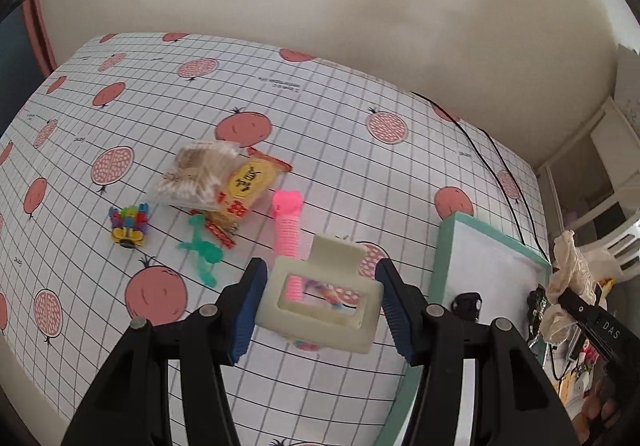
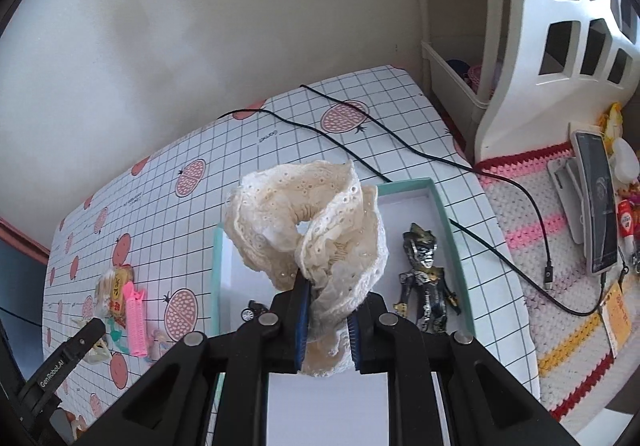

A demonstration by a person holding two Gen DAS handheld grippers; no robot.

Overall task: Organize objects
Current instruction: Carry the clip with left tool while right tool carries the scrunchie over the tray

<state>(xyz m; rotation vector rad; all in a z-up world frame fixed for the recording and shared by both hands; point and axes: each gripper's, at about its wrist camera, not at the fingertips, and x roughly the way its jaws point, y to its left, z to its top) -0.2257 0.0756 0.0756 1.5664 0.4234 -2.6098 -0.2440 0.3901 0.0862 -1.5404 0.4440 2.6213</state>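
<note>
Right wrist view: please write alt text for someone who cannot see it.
The right tool grips a cream lace scrunchie above an open teal-rimmed box holding a dark toy figure and a small black toy car, on a pomegranate-print tablecloth.

We are observing matte black angular bodies on the left gripper (image 1: 320, 304) and right gripper (image 2: 326, 326), each carrying ribbed blue pads (image 1: 248, 310) and round silver pivot screws (four per unit). White lettering is showing: "DAS" on one housing, "GenRobot.AI" on the other.
</note>
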